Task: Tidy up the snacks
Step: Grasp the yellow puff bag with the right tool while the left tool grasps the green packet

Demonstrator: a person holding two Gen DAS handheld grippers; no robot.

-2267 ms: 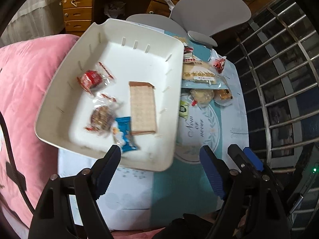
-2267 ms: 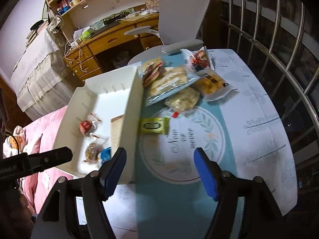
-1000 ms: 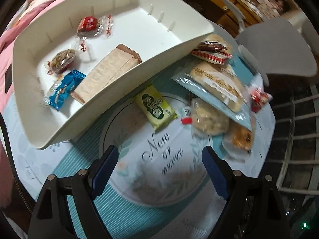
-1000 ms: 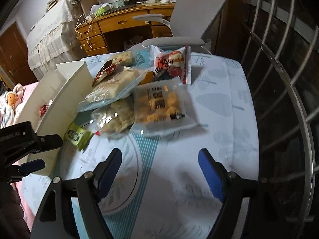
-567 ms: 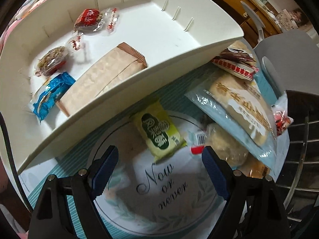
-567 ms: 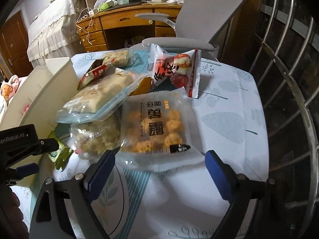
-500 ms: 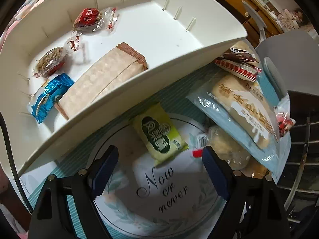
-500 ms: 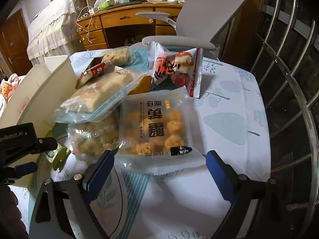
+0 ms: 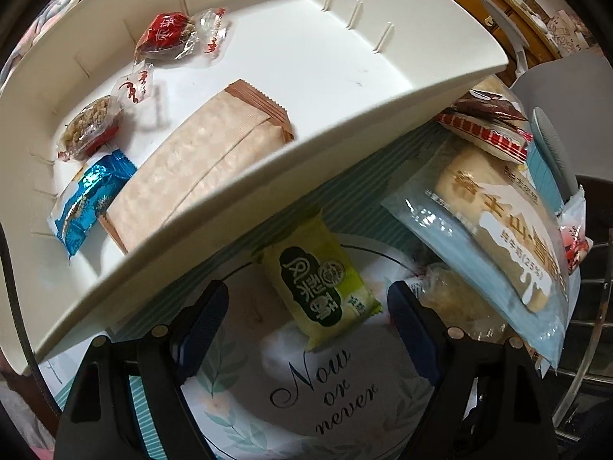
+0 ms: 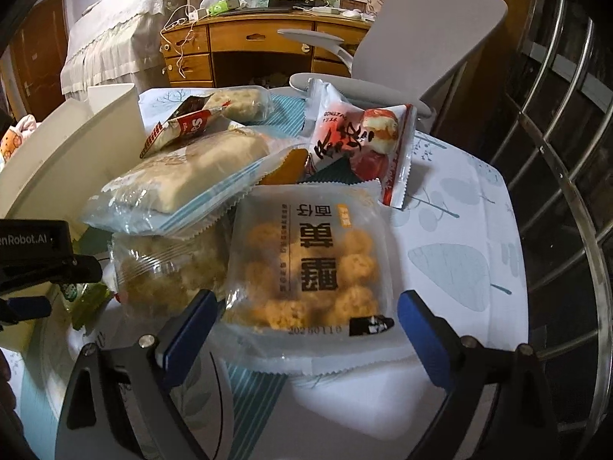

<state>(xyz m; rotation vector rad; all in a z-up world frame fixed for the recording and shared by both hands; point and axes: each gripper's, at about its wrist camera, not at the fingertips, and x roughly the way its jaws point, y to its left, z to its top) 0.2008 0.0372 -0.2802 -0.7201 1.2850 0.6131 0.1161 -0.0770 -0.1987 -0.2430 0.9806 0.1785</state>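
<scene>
My left gripper (image 9: 308,308) is open, its blue pads either side of a green snack packet (image 9: 318,281) lying on the tablecloth beside the white tray (image 9: 345,130). The tray holds a long tan wafer pack (image 9: 199,168), a blue packet (image 9: 86,195), a nut cluster (image 9: 90,130) and a red candy (image 9: 164,36). My right gripper (image 10: 304,318) is open just in front of a clear bag of golden puffs (image 10: 310,264). Beside it lie a pale blue cake bag (image 10: 184,184), a clear crumbly bag (image 10: 168,272) and a red-white bag (image 10: 360,142).
A grey office chair (image 10: 413,57) and a wooden desk (image 10: 245,46) stand behind the table. A metal railing (image 10: 555,176) runs along the right. The left gripper's body (image 10: 34,253) shows at the left of the right wrist view. The tablecloth (image 9: 325,395) has a round printed motif.
Both grippers have moved forward and lower. The left one has closed in on the green packet; the right one has come up to the bag of golden puffs. Both stay open.
</scene>
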